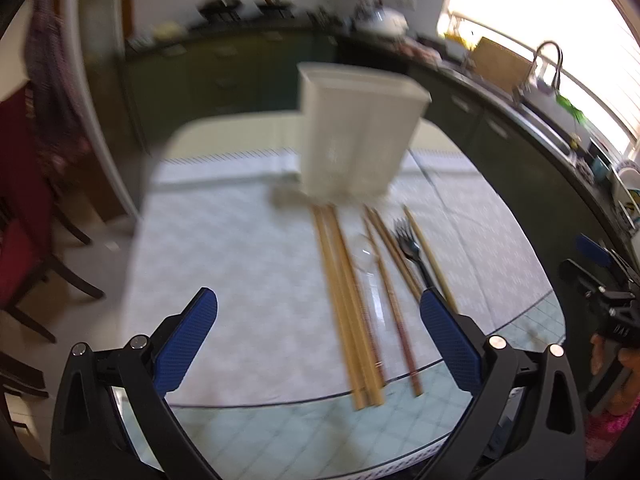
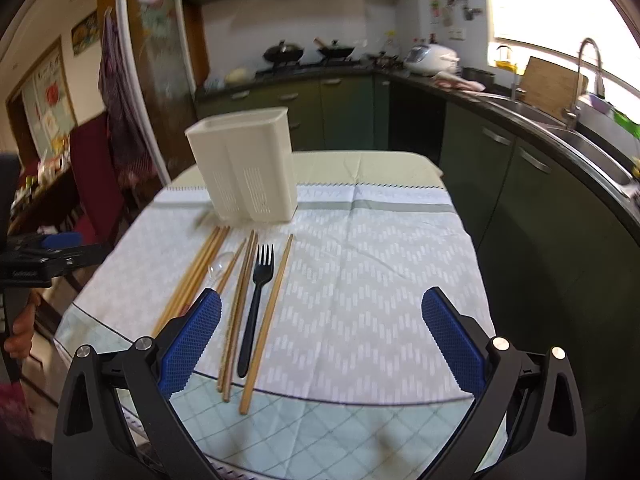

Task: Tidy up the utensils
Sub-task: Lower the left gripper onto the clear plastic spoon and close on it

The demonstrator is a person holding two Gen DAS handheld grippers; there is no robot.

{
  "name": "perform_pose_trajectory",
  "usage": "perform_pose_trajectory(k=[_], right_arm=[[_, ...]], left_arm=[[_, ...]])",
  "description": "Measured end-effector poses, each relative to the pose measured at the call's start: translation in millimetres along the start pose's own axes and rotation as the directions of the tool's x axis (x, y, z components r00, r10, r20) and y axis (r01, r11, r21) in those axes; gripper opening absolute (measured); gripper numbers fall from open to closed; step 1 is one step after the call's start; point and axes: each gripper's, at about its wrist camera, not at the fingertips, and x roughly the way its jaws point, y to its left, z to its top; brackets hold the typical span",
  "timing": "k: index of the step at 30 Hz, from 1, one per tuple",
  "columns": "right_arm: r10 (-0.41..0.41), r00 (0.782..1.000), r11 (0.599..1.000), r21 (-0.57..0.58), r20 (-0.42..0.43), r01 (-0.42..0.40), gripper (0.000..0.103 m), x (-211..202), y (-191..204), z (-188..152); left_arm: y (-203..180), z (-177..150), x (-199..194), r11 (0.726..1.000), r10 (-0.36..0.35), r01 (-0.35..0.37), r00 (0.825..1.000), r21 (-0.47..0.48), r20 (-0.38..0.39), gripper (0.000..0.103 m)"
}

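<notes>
Both claws hang over the near end of the table with their blue pads spread wide and nothing between them: the left claw [image 1: 318,344] and the right claw [image 2: 322,340] each look ready to choose a piece rather than carry one. The utensils lie loose on the cloth [image 2: 380,280], roughly parallel, handles toward the claws, which makes them easy to pinch from this end. Seen from the right claw, the chopsticks [image 2: 266,320] and the black fork [image 2: 256,304] lie ahead and toward its left pad, with a clear spoon [image 2: 218,268] partly hidden among more sticks just beyond that pad. Seen from the left claw, the same bundle runs forward between its pads, nearer the right one, though that view is smeared by motion. The holder [image 2: 248,164], a pale upright bin with slotted walls and what looks like an inner divider, stands past the tips of the utensils, its open top up, so each piece can likely be dropped in end-first. Nothing appears to be in it yet, though its inside is hard to see. The cloth is pale with a chevron weave, over a glass-topped table [image 2: 320,432] showing a green grid. Around it are dark green kitchen cabinets [image 2: 344,112], a hob with pans, a sink under a bright window, and a red chair [image 2: 96,176].
</notes>
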Motion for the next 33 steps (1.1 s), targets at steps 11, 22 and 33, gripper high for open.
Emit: perform_pose_trajectory(k=[11, 22, 33], right_arm=[[-0.041, 0.995, 0.999, -0.004, -0.094, 0.041, 0.094, 48, -27, 30], [0.011, 0.989, 0.999, 0.049, -0.147, -0.004, 0.094, 61, -46, 22], [0.028, 0.989, 1.000, 0.010, -0.149, -0.026, 0.094, 63, -37, 21]], left_arm=[[-54, 34, 107, 0.994, -0.098, 0.109, 0.941, 0.015, -0.324, 0.070], [-60, 38, 155, 0.999, -0.047, 0.054, 0.907, 0.006, -0.418, 0.030], [-62, 39, 164, 0.999, 0.026, -0.008, 0.906, 0.045, -0.423, 0.019]])
